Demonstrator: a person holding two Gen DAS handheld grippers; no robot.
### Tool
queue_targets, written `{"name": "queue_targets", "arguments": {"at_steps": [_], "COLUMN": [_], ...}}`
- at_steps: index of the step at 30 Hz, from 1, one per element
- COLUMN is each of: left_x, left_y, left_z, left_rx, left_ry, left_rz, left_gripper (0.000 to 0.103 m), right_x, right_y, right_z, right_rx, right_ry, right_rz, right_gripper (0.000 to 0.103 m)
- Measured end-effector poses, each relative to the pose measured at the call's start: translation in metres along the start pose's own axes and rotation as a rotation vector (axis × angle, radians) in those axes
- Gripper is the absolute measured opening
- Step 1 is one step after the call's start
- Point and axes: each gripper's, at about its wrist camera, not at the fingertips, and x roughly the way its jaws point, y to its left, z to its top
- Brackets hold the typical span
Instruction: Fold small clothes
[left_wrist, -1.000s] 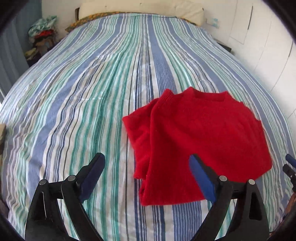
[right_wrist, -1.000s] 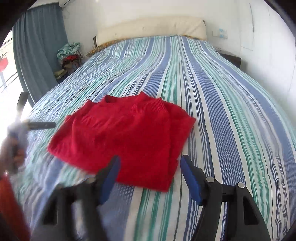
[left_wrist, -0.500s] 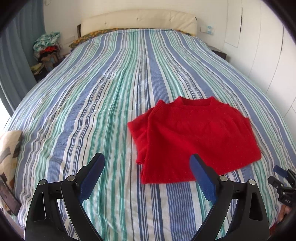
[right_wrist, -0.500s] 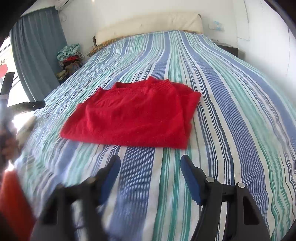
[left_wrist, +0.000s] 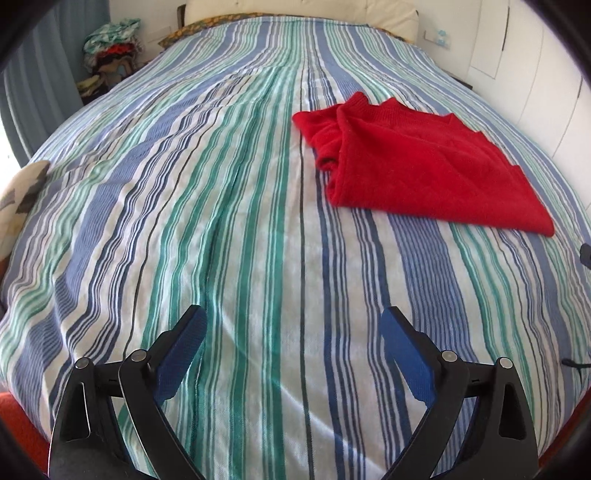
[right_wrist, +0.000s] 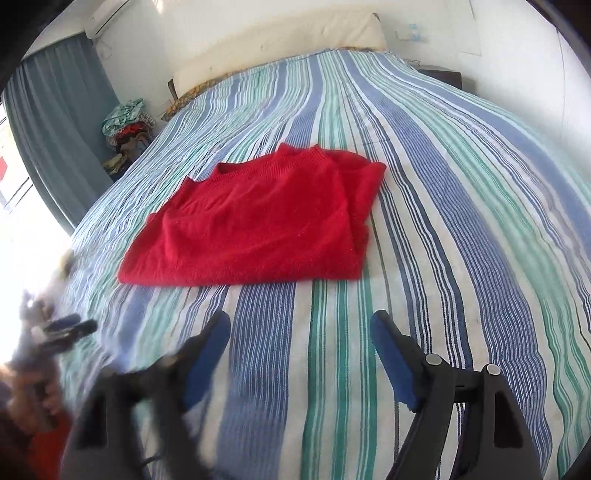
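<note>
Left wrist view: a bed (left_wrist: 229, 206) under a blue, green and white striped cover fills the room, with a grey curtain (right_wrist: 55, 122) and a heap of clothes (left_wrist: 110, 48) beside its head. The folded red sweater (left_wrist: 424, 166) lies flat on the cover. Since a second ago, the left gripper (left_wrist: 293, 343) has pulled back from it, wide open and empty. The right gripper (right_wrist: 299, 347) is opening, nothing between its jaws.

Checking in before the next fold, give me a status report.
Left gripper open, empty. Right gripper opening, empty. Red sweater folded on bed. Nothing in the way.
</note>
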Motion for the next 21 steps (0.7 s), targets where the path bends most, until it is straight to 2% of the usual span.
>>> {"name": "queue_targets", "arguments": {"at_steps": [3,8,14,17,21], "left_x": [0.006,0.005,0.005,0.005,0.008], "left_y": [0.004,0.006,0.002,0.005,0.010], "left_z": [-0.005,0.000,-0.002,-0.002,-0.001], "left_rx": [0.015,-0.012,-0.002,-0.012,-0.029], "left_ry": [0.027,0.005,0.008,0.011,0.017], "left_rz": [0.005,-0.006,0.003,0.001,0.008], "left_gripper": [0.096,0.096,0.096,0.096,0.096], "right_x": [0.003,0.009,0.003,0.011,0.016], "right_y": [-0.007,-0.023,-0.031,-0.033,-0.039], "right_z": [-0.011,-0.035,-0.033,-0.022,0.029], "right_rx": [0.027,0.107,0.113,0.123,0.140], "right_ry": [-0.016,0.002,-0.009,0.019,-0.035], "right_rz": [-0.045,-0.091,-0.104,-0.060,-0.008], "right_gripper": [0.079,0.079,0.079,0.079,0.080]}}
